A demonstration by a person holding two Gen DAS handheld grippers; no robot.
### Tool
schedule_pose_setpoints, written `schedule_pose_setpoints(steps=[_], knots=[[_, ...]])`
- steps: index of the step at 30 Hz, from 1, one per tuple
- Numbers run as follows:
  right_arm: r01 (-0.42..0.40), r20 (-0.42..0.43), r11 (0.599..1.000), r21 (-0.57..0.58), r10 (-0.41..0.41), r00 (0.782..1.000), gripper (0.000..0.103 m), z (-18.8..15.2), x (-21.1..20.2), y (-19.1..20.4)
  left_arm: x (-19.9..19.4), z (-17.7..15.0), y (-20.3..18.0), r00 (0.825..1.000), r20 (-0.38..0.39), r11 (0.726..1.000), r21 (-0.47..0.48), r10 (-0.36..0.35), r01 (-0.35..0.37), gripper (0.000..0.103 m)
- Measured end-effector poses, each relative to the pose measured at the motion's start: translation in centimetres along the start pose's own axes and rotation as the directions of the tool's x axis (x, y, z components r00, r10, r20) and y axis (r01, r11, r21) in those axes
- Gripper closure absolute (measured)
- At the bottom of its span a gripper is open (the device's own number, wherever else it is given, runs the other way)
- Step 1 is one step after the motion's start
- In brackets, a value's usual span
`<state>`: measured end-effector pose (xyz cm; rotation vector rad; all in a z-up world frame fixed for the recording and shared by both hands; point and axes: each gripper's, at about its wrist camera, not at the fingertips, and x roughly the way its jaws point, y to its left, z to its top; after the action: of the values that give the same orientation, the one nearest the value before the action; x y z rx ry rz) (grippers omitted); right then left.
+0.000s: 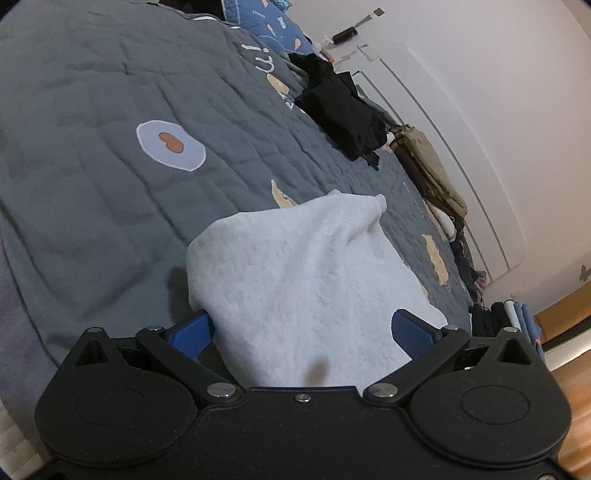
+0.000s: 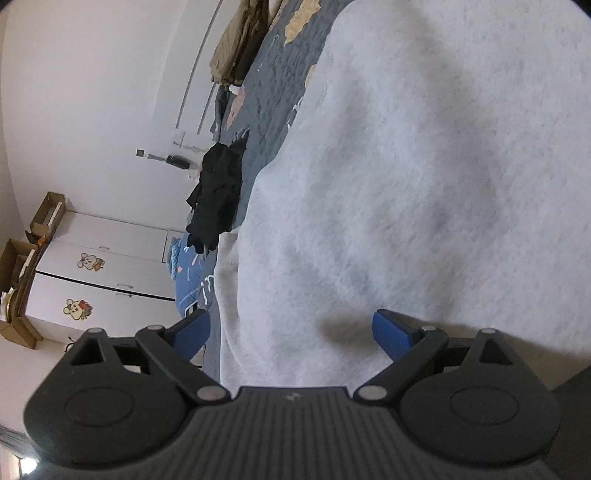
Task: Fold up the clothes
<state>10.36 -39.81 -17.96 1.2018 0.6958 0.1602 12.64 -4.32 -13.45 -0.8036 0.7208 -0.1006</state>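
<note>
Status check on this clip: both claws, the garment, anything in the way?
Left claw open, right claw open. White fleece garment between both sets of fingers, bunched on grey quilt. Black clothes lie apart, no obstruction.

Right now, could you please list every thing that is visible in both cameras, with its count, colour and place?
Fleece garment: one, light grey, draped between both grippers' fingers, above the bed.
Quilt: one, dark grey with patches, covering the bed.
Dark clothes: one pile, black, on the quilt's far edge.
Jacket: one, khaki, at the bed's side by the wall.
Pillow: one, blue with prints, at the bed's far end.
Folded stack: several pieces, black, white, blue, beyond the bed's edge.
Wardrobe: one, white with stickers, against the wall.
Cardboard boxes: at least two, brown, on the wardrobe.
Left gripper: black, blue pads, fingers apart.
Right gripper: black, blue pads, fingers apart.
</note>
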Motion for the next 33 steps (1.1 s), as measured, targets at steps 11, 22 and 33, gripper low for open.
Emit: schedule_pose_setpoints(steps=[11,22,33], knots=[[-0.027,-0.017,0.999,-0.036,0.027,0.999,0.008,0.1,-0.4,-0.6,0.9,-0.5,3.2,0.991,-0.12,0.985,-0.154,0.063,-0.081,0.04],[-0.015,-0.023,0.998,-0.056,0.014,1.0,0.007,0.0,-0.4,-0.5,2.8,0.3,3.1,0.998,-0.048,0.984,-0.173,0.044,-0.052,0.039],[-0.022,-0.02,0.997,-0.069,0.021,1.0,0.007,-0.2,-0.4,-0.6,0.9,-0.2,0.3,0.997,0.078,1.0,-0.023,0.009,-0.007,0.068]])
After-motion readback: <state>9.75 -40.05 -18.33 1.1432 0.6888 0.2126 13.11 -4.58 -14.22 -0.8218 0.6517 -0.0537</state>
